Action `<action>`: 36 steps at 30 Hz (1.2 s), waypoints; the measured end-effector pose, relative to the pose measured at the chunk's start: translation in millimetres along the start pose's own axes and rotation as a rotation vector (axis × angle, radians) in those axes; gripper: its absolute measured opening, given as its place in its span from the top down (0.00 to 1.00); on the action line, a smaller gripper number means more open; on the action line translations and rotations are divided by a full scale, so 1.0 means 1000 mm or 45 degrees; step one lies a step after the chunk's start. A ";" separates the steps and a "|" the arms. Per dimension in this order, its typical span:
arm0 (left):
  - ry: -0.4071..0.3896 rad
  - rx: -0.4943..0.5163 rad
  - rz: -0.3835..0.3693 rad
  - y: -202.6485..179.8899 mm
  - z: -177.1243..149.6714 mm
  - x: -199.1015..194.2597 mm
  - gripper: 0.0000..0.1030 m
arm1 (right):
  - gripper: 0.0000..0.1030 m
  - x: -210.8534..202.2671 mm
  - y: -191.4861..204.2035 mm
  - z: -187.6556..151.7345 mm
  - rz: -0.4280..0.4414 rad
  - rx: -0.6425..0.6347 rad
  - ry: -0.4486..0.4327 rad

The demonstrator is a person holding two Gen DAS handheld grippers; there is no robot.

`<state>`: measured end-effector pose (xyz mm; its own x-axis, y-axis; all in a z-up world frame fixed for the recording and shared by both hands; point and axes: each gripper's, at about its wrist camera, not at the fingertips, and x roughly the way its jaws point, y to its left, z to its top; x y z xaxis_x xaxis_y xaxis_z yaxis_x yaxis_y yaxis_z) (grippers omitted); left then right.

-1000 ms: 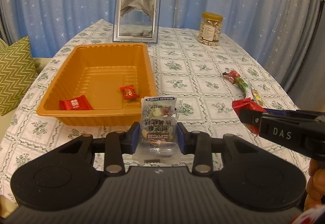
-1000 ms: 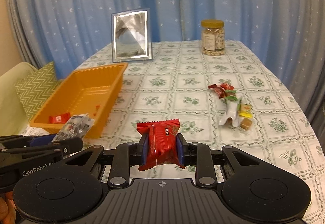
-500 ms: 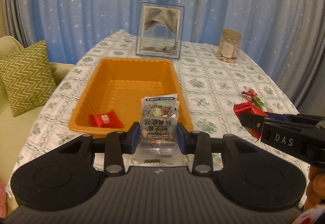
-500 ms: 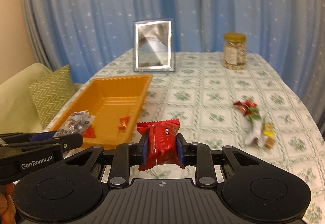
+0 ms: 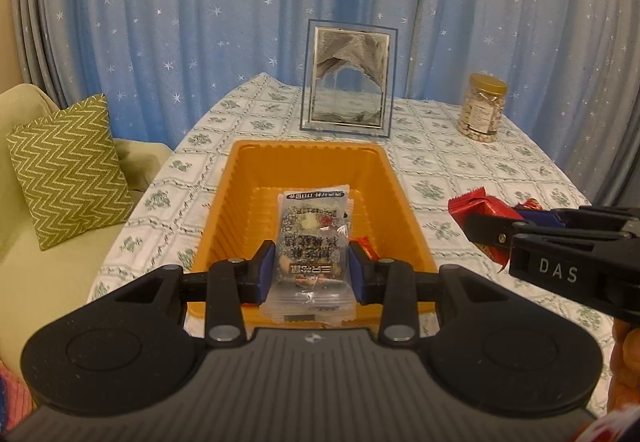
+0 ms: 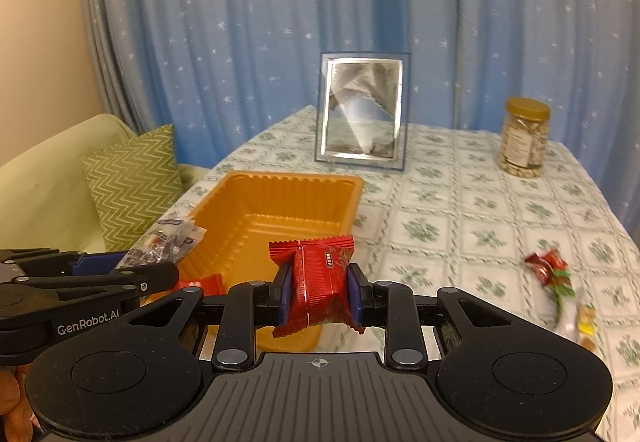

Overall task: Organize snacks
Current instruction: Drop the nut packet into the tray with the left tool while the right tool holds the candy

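Orange tray [image 5: 404, 201] now nearer on floral tablecloth [image 5: 460, 157], blue curtain [image 5: 200, 21] behind.

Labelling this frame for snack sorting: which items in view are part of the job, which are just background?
Job:
- left gripper, shut on clear snack packet
- right gripper, shut on red snack packet
- orange tray
- red wrapped snacks in tray
- loose snacks on table

Background:
- picture frame
- nut jar
- zigzag cushion
- star curtain

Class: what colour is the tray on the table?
Orange tray, best seen in the left wrist view.
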<state>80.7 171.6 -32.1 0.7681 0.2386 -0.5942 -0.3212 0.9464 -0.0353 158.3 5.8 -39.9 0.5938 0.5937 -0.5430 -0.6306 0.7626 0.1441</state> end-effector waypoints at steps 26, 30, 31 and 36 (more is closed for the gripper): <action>0.069 0.017 -0.006 0.028 0.026 0.093 0.67 | 0.72 0.094 -0.009 0.035 0.050 0.077 0.090; 0.085 0.013 -0.001 0.031 0.024 0.099 0.67 | 0.72 0.095 -0.011 0.036 0.052 0.090 0.094; 0.087 0.013 0.000 0.031 0.024 0.100 0.67 | 0.72 0.095 -0.012 0.036 0.053 0.092 0.095; 0.100 -0.003 -0.014 0.032 0.024 0.105 0.65 | 0.72 0.096 -0.013 0.036 0.057 0.108 0.105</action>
<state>164.3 231.9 -76.3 0.7255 0.2104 -0.6553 -0.3146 0.9482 -0.0438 241.6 62.8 -64.3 0.5210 0.6069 -0.6003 -0.6087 0.7571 0.2372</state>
